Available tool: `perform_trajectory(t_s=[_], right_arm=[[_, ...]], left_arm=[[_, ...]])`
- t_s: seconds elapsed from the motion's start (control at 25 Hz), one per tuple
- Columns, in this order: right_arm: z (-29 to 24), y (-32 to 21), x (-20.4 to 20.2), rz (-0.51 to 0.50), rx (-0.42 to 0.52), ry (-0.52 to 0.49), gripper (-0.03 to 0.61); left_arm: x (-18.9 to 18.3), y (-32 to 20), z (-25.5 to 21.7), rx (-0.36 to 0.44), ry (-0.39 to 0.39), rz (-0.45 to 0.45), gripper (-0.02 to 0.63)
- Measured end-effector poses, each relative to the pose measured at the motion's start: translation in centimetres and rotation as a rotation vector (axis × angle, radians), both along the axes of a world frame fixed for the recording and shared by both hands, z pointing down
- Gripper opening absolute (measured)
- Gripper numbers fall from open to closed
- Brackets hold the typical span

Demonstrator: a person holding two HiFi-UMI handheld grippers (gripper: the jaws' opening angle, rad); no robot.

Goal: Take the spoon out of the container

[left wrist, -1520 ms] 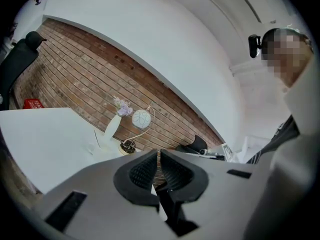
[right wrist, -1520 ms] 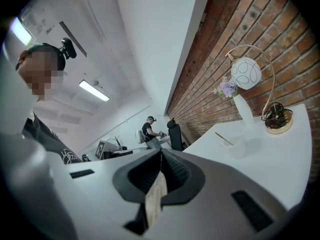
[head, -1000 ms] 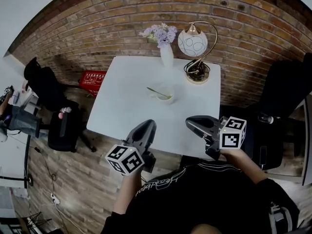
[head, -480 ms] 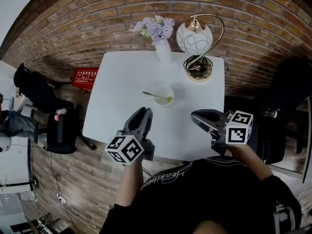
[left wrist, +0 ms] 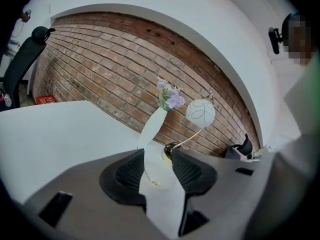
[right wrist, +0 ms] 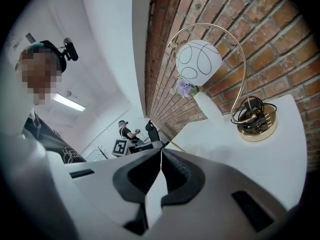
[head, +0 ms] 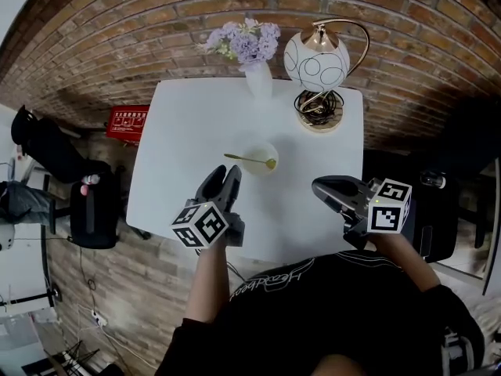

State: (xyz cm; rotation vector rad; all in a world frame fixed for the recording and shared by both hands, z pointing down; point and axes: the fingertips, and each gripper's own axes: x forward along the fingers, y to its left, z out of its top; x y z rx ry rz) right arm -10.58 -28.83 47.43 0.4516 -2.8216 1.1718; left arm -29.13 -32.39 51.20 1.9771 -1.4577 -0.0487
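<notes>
Faintly, the spoon (head: 249,160) in its pale container (head: 261,148) shows beyond the opening, empty left tool (left wrist: 157,168); the right tool (right wrist: 161,170) is closed.

Near side: bare table (head: 184,151) is lying open right up to the container (head: 258,157)
Far edge: vase (head: 257,81) and lamp (head: 315,59) are blocking passage behind it

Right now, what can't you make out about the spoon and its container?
1. What the container holds besides the spoon: too small in the head view, white-on-white in the left gripper view.
2. The container in the right gripper view: hidden behind the shut right tool.
</notes>
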Motion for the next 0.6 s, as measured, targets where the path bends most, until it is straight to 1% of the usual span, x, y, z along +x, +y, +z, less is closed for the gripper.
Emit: perform_trajectory(t_s=[0.2, 0.6], right_arm=[[1.5, -1.5, 0.3, 0.017, -0.028, 0.006, -0.003], [3.5, -2.0, 0.4, 0.023, -0.072, 0.022, -0.003]], left_arm=[[-0.9, -2.4, 2.4, -0.036, -0.012, -0.022, 0.151], [-0.9, -4.2, 5.0, -0.086, 0.021, -0.035, 0.149]])
